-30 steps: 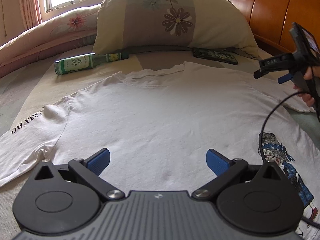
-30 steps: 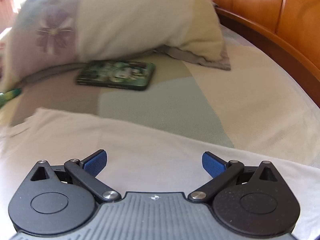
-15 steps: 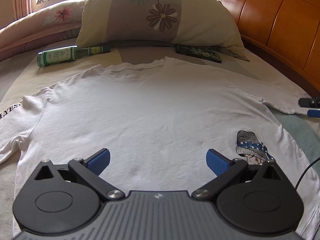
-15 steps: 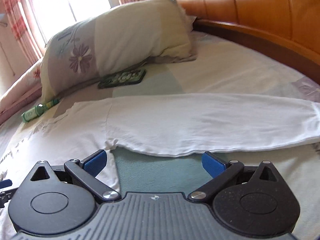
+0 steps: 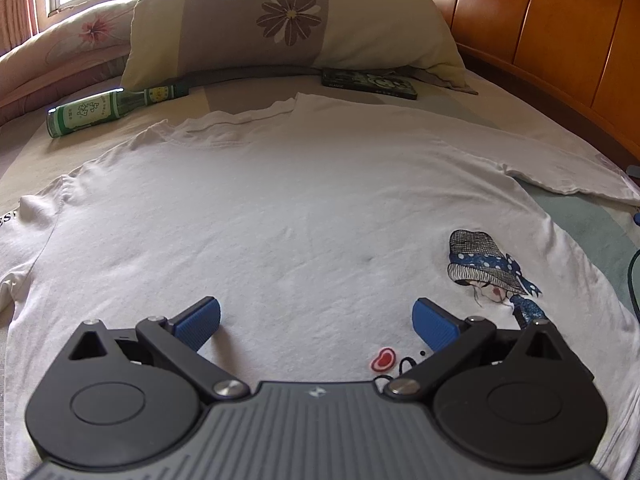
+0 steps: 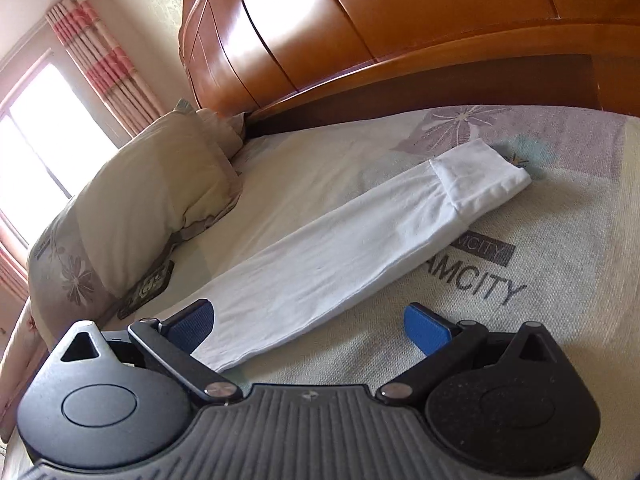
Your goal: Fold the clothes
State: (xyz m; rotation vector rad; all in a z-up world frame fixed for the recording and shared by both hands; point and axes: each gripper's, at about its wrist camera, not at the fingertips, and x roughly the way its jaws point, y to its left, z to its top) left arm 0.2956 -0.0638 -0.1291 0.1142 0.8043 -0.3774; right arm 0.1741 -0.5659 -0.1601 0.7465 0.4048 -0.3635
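Left wrist view: spread flat, front up, across the patterned bedspread (image 5: 592, 236), a white long-sleeved cotton shirt with a printed hat-wearing figure (image 5: 280, 208), collar toward the big cream floral pillow (image 5: 288, 20), not one fold in it yet. Beyond the collar, against that pillow, a dark rectangular phone-like case (image 5: 370, 82); off the shirt's shoulder, a green glass bottle lying on its side (image 5: 108, 108). Low over the shirt's lower body, the left gripper (image 5: 316, 322), blue pads spread wide, holding nothing. Right wrist view: stretched straight out from the shirt toward the glossy wooden headboard (image 6: 360, 32), the long white sleeve (image 6: 340, 248), cuff turned back at the far end. Just at the sleeve's near end, the right gripper (image 6: 308, 326), likewise spread wide and empty, one pad over the cloth, the other over bare bedspread. Judged stage: the very start, lining up for the first fold. Likely needed next: a reach along to the cuff, a pinch through both layers, then a carry back across the shirt's body; left gripper probably best pressed down as an anchor against dragging.
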